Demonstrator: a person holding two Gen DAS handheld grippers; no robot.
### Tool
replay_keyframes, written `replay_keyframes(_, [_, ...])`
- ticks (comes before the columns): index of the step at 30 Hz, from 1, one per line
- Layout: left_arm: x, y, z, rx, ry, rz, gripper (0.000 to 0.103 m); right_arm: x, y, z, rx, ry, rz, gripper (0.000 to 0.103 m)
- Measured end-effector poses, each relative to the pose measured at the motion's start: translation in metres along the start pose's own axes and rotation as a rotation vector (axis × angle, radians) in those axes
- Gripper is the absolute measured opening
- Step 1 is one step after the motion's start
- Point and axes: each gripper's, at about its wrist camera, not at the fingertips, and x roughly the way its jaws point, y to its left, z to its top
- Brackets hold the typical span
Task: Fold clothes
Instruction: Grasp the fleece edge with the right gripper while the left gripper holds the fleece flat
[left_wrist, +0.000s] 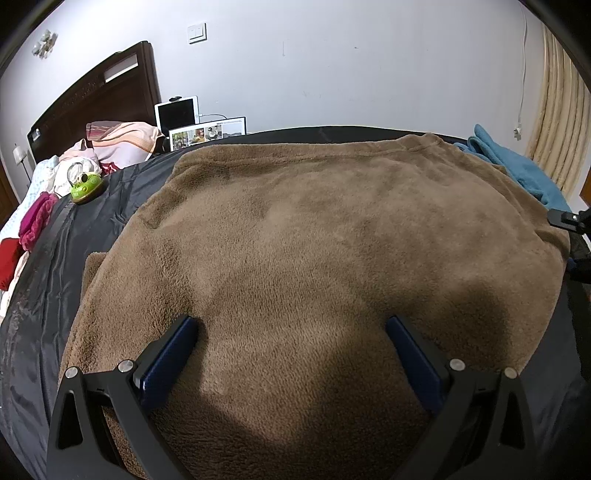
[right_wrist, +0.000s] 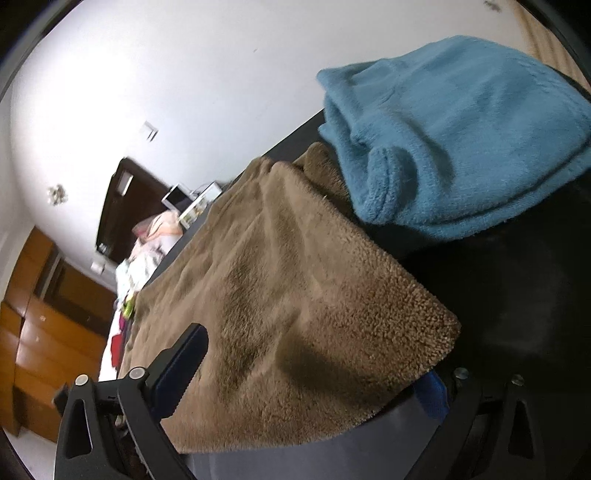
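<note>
A brown fleece garment (left_wrist: 314, 236) lies spread flat on a dark bed cover (left_wrist: 85, 229). My left gripper (left_wrist: 291, 328) is open, its two blue-padded fingers resting wide apart on the garment's near part. In the right wrist view the same brown garment (right_wrist: 280, 295) shows from its right side. My right gripper (right_wrist: 314, 354) is open around the garment's near corner: the left finger (right_wrist: 184, 354) lies on top and the right finger (right_wrist: 432, 395) is partly hidden under the edge. The right gripper also shows at the far right of the left wrist view (left_wrist: 570, 221).
A folded teal fleece (right_wrist: 454, 136) lies on the bed just past the brown garment's right side, also in the left wrist view (left_wrist: 517, 166). A green toy (left_wrist: 85, 186), piled clothes (left_wrist: 33, 221), pillows, a tablet (left_wrist: 177, 114) and a dark headboard (left_wrist: 92, 96) are at the left. Wooden wardrobes (right_wrist: 44, 325) stand beyond.
</note>
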Motion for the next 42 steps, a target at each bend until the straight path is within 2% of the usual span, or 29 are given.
replay_keyframes(1, [0.000, 0.000, 0.000, 0.000, 0.000, 0.000, 0.102, 0.000, 0.001, 0.000, 0.004, -0.012, -0.022, 0.090])
replay_keyframes(3, [0.000, 0.000, 0.000, 0.000, 0.000, 0.001, 0.102, 0.000, 0.002, -0.001, 0.010, -0.028, -0.067, 0.065])
replay_keyframes(5, [0.000, 0.000, 0.000, 0.001, 0.000, 0.001, 0.102, -0.002, -0.002, -0.001, 0.009, -0.035, -0.094, 0.054])
replay_keyframes(12, [0.000, 0.000, 0.000, -0.001, 0.001, 0.000, 0.102, -0.002, 0.007, 0.000, -0.055, -0.046, -0.096, 0.032])
replay_keyframes(17, [-0.003, 0.002, 0.001, -0.025, -0.003, -0.018, 0.102, -0.015, 0.029, 0.003, -0.119, -0.102, -0.076, 0.029])
replay_keyframes(20, [-0.013, 0.001, 0.013, -0.036, -0.001, -0.043, 0.102, -0.020, 0.043, 0.004, -0.166, -0.121, -0.070, 0.028])
replay_keyframes(24, [-0.027, -0.004, 0.041, -0.059, -0.015, -0.134, 0.102, -0.019, 0.045, 0.003, -0.170, -0.128, -0.054, 0.028])
replay_keyframes(31, [-0.017, -0.038, 0.077, -0.085, 0.040, -0.280, 0.102, -0.019, 0.028, 0.004, -0.153, -0.115, -0.021, 0.028])
replay_keyframes(36, [-0.001, -0.056, 0.078, -0.066, 0.076, -0.293, 0.102, -0.020, 0.027, 0.005, -0.156, -0.119, 0.006, 0.028])
replay_keyframes(41, [0.017, -0.043, 0.064, -0.131, 0.121, -0.284, 0.102, -0.015, 0.024, 0.007, -0.144, -0.102, 0.010, 0.030])
replay_keyframes(42, [0.020, -0.039, 0.062, -0.145, 0.126, -0.283, 0.102, -0.014, 0.022, 0.007, -0.132, -0.096, 0.013, 0.034])
